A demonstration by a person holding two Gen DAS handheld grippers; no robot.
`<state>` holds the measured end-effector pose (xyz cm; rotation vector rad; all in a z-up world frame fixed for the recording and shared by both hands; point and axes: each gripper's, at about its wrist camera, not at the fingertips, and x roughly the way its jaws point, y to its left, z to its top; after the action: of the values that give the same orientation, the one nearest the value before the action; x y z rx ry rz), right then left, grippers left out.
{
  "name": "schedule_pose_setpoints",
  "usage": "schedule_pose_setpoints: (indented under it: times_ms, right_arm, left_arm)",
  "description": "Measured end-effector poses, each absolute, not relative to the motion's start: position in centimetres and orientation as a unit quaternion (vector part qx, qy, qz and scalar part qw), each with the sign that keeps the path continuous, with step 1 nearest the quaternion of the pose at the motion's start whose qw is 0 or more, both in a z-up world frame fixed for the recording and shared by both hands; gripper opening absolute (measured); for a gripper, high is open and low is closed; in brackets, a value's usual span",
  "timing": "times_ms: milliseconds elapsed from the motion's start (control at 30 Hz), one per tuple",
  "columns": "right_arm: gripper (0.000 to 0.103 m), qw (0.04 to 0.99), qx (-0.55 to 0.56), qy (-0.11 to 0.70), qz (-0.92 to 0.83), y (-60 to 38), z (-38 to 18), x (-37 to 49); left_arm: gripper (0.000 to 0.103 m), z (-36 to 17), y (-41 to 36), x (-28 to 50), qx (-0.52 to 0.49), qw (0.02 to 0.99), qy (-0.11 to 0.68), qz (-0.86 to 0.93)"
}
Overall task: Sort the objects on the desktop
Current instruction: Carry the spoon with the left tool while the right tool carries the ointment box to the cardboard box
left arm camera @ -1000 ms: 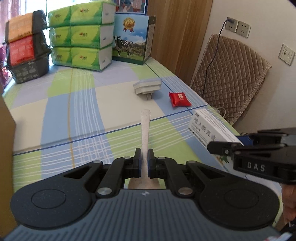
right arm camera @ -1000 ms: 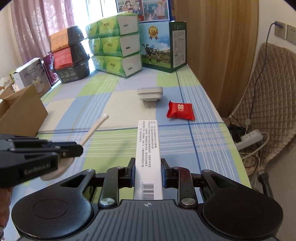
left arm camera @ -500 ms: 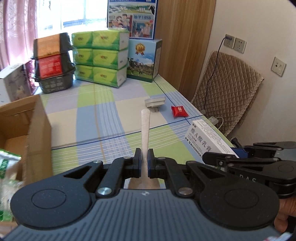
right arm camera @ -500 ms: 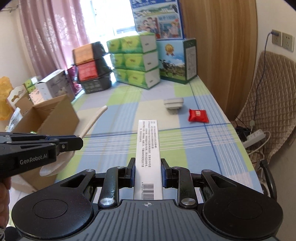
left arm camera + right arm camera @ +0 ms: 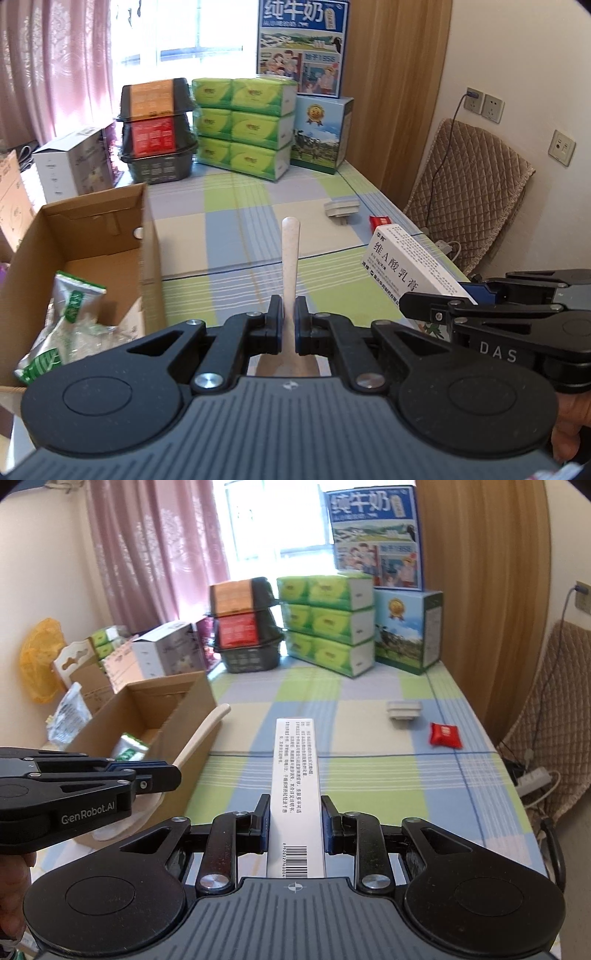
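Both grippers have risen and drawn back from the table since a second ago, so the cardboard box point(image 5: 92, 254) now shows at the left, open-topped with green and white packets point(image 5: 70, 314) inside. It stands on the left part of the checked tablecloth point(image 5: 354, 775). On the cloth's far right lie a grey plug adapter point(image 5: 404, 710) and, just beside it, a red packet point(image 5: 446, 734). At the back are stacked green tissue packs point(image 5: 243, 129), a milk carton box point(image 5: 406, 631) and dark baskets point(image 5: 159, 129), with pink curtains point(image 5: 155, 554) at the window. A quilted chair point(image 5: 469, 206) stands by the wall at the right.

Held above the near edge, the left gripper point(image 5: 289, 325) has its jaws nearly closed on the handle of a pale spoon point(image 5: 290, 254), which points forward. Level with it, the right gripper point(image 5: 293, 823) is clamped on a long white medicine box point(image 5: 295, 775), jaws spread to the box's width, the box pointing forward over the cloth.
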<state>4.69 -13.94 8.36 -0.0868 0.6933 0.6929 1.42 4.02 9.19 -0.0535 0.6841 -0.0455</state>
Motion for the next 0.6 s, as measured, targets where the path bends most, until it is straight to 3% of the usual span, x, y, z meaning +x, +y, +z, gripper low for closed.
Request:
schedule_pose_setpoints:
  times_ms: [600]
  right_arm:
    - [0.023,0.844,-0.064,0.315,0.428,-2.4,9.9,1.9]
  left_arm:
    - [0.003,12.2,15.3,-1.7,-0.024,0.942,0.328,0.068]
